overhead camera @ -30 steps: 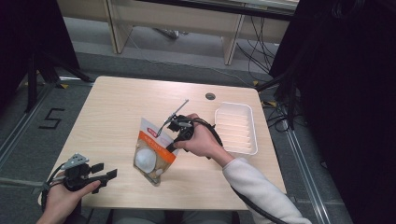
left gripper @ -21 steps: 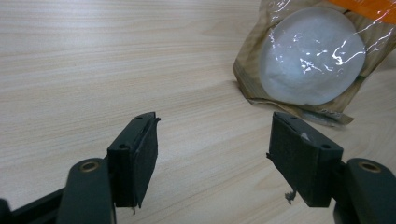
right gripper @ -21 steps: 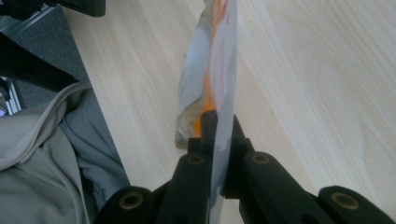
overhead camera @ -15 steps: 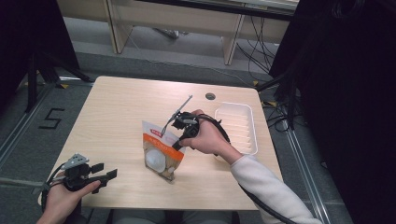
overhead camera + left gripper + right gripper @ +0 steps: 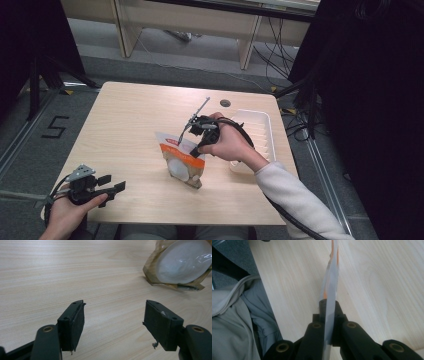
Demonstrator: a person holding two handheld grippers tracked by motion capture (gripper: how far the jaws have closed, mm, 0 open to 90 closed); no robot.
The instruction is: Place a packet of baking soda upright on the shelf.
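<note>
- A white ribbed tray [image 5: 252, 131] sits on the right side of a pale wooden table [image 5: 130, 125], just beyond the person's right hand; the part of it that shows holds nothing.
- A see-through plastic bag [image 5: 184, 159] with an orange and white printed band stands near the middle of the table, its bottom corner at or just above the wood; from above it is hard to tell whether it touches.
- Inside the bag lies one round, flat, whitish disc [image 5: 183, 261], pressed against the clear film. In the left gripper view the lower bag looks tan and crinkled around this disc.
- The right gripper [image 5: 196, 146] is clamped on the top edge of the bag. In the right gripper view its black jaws are pressed together with the thin clear film, tinged orange, caught edge-on between them.
- The left gripper [image 5: 116, 184] is held at the near left corner of the table, well apart from the bag. Its jaws stand wide apart with only bare wood between them.
- A small dark round hole [image 5: 225, 103] marks the table's far side, near the tray.
</note>
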